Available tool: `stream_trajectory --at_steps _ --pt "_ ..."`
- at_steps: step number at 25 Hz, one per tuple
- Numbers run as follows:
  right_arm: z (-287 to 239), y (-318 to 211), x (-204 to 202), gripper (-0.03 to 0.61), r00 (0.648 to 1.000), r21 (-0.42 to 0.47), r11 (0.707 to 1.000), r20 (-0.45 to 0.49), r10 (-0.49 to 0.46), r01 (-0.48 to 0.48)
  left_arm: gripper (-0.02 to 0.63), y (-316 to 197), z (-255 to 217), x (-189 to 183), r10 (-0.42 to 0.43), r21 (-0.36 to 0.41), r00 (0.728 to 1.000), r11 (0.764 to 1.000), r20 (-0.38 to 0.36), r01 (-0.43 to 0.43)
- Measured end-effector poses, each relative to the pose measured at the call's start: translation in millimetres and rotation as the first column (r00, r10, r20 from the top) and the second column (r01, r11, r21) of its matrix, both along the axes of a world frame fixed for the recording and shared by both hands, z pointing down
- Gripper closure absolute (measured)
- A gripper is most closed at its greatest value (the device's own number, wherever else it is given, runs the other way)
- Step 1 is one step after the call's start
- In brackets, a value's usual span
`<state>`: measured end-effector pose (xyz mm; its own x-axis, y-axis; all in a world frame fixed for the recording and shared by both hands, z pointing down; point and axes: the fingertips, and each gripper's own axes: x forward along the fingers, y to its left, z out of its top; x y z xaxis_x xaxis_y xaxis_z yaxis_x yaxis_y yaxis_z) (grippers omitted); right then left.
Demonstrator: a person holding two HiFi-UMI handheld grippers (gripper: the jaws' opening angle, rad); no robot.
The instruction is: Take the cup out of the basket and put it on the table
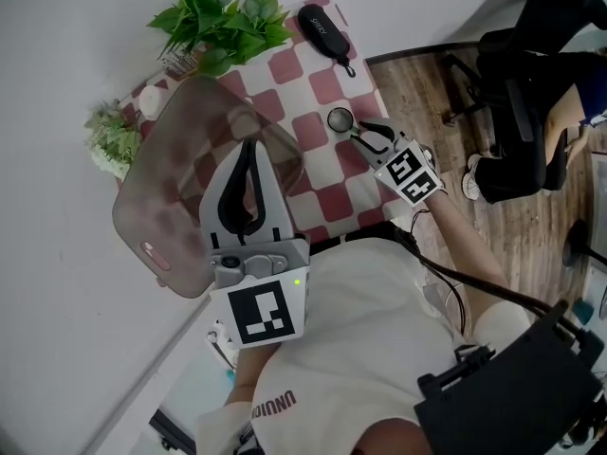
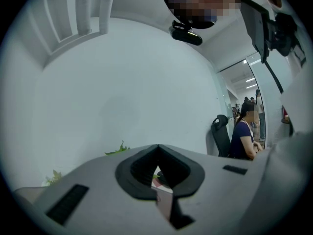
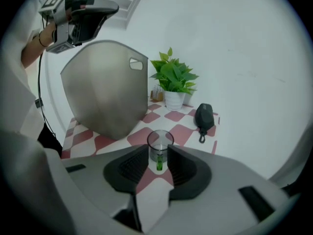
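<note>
Cup [image 3: 160,142] out of basket [image 3: 107,92], upright on red-and-white checked bench [image 1: 322,173], right of basket and near of black zip case [image 1: 324,31]. Cup small, clear glass, round dark rim, green glint low inside. My right hand-held gripper [image 3: 159,154] pinches cup's lower part, one pad on each side. My left hand-held gripper [image 1: 248,150] raised over translucent grey-brown basket, tips pressed together, nothing seen between. Potted plant [image 1: 223,17] at far edge.

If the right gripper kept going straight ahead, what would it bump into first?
Probably the potted plant: the right gripper, shut on the cup, points at its white pot across the checked cloth. Depth is hard to judge, so it might pass just beside it.
</note>
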<state>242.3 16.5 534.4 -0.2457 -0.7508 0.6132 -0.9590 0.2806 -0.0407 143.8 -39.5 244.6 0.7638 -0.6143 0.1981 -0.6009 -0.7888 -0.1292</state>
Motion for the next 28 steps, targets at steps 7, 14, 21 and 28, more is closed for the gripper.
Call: stream_trajectory --at_steps 7,14,21,28 --pt "-80.4 -16.9 6.3 0.460 0.998 0.197 0.979 -0.031 0.056 -0.049 0.603 0.5 -2.6 -4.4 -0.010 0.000 0.999 1.000 -0.034 0.010" --pt "-172.0 -31.9 14.9 0.538 0.990 0.429 0.903 -0.108 0.093 -0.038 0.603 0.8 -3.2 -4.9 -0.012 0.007 0.999 1.000 -0.044 0.013" --pt "-255.8 -36.5 -2.6 0.560 0.988 0.648 0.755 -0.018 0.150 -0.103 0.603 1.7 -10.9 -11.0 -0.035 0.035 0.996 0.999 -0.083 0.038" --pt "-285.0 -34.4 -13.2 0.561 0.986 0.674 0.728 0.004 0.165 -0.125 0.603 -2.6 -11.7 -18.4 -0.067 0.064 0.995 0.995 -0.080 0.072"
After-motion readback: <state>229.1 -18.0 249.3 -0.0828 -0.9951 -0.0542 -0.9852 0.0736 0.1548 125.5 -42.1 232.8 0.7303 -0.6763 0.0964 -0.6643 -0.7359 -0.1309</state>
